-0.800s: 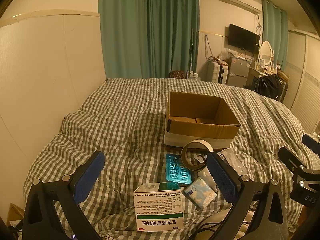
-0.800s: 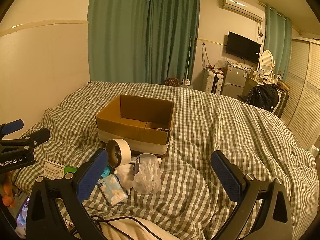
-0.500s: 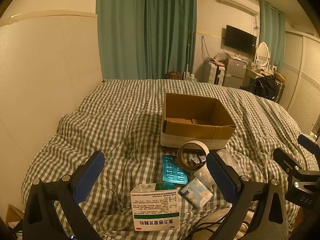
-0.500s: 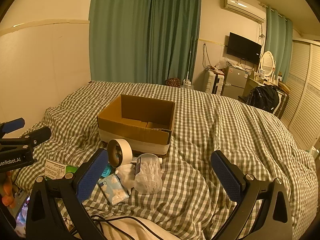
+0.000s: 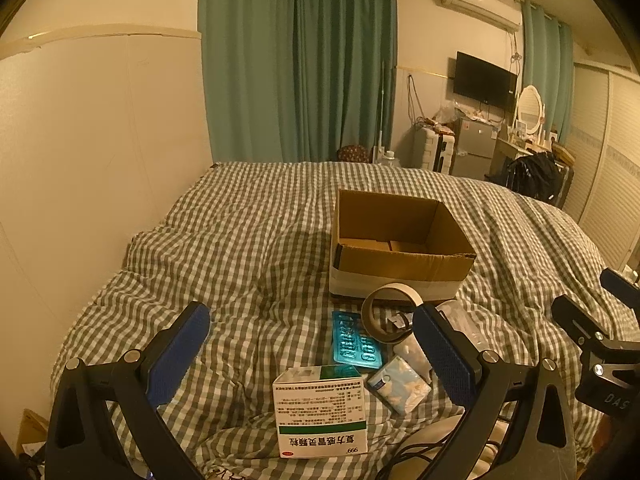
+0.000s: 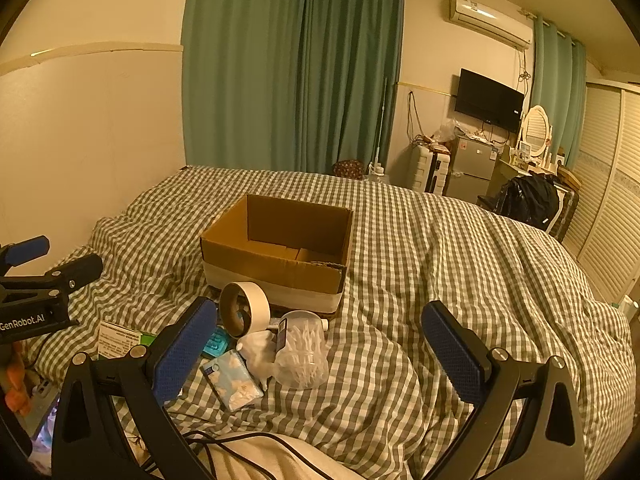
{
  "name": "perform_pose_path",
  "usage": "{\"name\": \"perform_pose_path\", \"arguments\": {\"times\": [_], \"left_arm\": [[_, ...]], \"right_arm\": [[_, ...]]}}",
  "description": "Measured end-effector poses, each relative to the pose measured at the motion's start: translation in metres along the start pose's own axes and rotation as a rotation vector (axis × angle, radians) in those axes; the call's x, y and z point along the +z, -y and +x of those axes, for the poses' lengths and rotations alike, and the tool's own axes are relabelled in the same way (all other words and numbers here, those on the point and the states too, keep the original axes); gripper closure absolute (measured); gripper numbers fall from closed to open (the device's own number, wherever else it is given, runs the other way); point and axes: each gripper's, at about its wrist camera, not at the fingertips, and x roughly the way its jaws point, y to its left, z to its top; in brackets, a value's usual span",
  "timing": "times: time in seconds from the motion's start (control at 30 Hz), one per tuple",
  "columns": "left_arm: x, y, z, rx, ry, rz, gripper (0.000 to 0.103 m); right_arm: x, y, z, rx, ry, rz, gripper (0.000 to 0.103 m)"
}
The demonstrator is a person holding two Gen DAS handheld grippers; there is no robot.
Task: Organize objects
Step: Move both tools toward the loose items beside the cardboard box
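Checked green-and-white duvet (image 5: 248, 248) across the whole bed, everything sitting on it. Left gripper (image 5: 312, 344) spread wide, nothing between the blue pads (image 5: 180, 344), held over the near edge of the bedding. Medicine box (image 5: 320, 412) closest to it, white with green band, printed face up, text upside down in the left wrist view. Just behind that, teal blister pack (image 5: 354, 344) lying flat. Tape roll (image 5: 386, 312) standing on edge, leaning over the blister pack's far end, just in front of the cardboard box (image 5: 400, 248). Cardboard box open at the top, bottom flaps visible inside, pale band round the lower wall; cannot tell if anything small lies in it. Tissue packet (image 5: 398, 384) with blue floral print, right of the medicine box, flat. Crumpled white plastic (image 6: 258, 350) between tissue packet and clear cotton-swab tub (image 6: 302, 354); tub on its side, swabs visible through the wall, touching the plastic. All small items clustered near the box's front wall, none inside. Right gripper (image 6: 320, 344) likewise wide apart, empty, aimed at bare duvet right of the tub. Black cable (image 6: 240, 452) looping over pale fabric at the bottom edge. Back of room: teal curtains (image 6: 296, 68), wall TV (image 6: 490, 100), air conditioner (image 6: 488, 20), oval mirror (image 6: 536, 126).
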Motion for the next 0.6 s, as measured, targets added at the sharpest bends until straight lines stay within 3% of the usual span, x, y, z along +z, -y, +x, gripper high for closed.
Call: {"name": "perform_pose_path", "arguments": {"times": [0.6], "left_arm": [[-0.011,-0.011,-0.007,0.003,-0.015,-0.012,0.000]], "right_arm": [[-0.002,-0.014,-0.004,0.016,-0.009,-0.024,0.000]]}}
